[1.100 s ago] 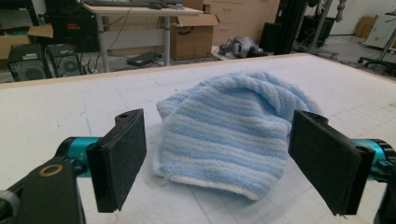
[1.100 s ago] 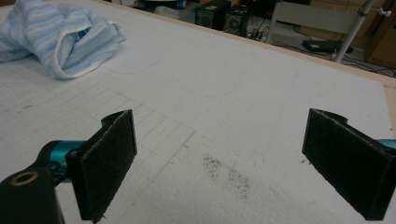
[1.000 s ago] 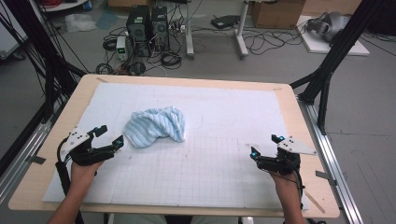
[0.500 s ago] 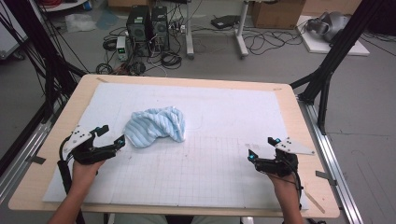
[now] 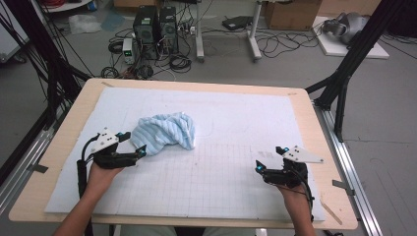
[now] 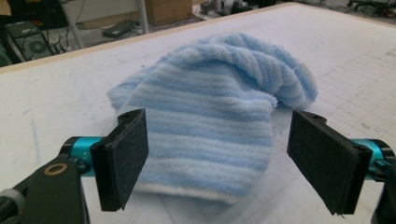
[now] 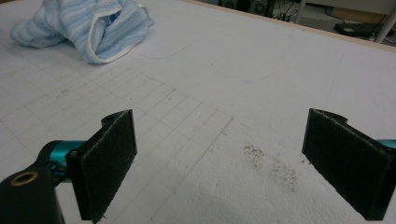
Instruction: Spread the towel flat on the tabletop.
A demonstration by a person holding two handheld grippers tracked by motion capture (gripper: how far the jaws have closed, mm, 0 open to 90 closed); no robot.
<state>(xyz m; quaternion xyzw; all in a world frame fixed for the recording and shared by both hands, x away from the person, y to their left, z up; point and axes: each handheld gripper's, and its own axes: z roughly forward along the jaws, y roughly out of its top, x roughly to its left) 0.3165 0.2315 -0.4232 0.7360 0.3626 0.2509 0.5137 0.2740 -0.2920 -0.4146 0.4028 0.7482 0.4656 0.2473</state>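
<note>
A crumpled light-blue striped towel (image 5: 164, 132) lies on the white gridded mat (image 5: 221, 118), left of centre. My left gripper (image 5: 135, 142) is open right at the towel's near-left edge. In the left gripper view the towel (image 6: 210, 126) sits just beyond the two wide-apart pads, and the left gripper (image 6: 229, 163) holds nothing. My right gripper (image 5: 268, 160) is open low over bare mat near the front right, far from the towel. From the right gripper view the towel (image 7: 88, 23) is far off at upper left, and the right gripper (image 7: 224, 168) has only mat between its pads.
The mat covers a wooden table (image 5: 314, 123) with a bare rim. Dark specks (image 7: 271, 163) mark the mat near the right gripper. Beyond the far edge, computers and cables (image 5: 157, 29) lie on the floor. Black frame legs (image 5: 344, 73) stand at both sides.
My left gripper has moved right and forward, closer to the towel's edge. The right gripper has barely shifted. The towel lies as before.
</note>
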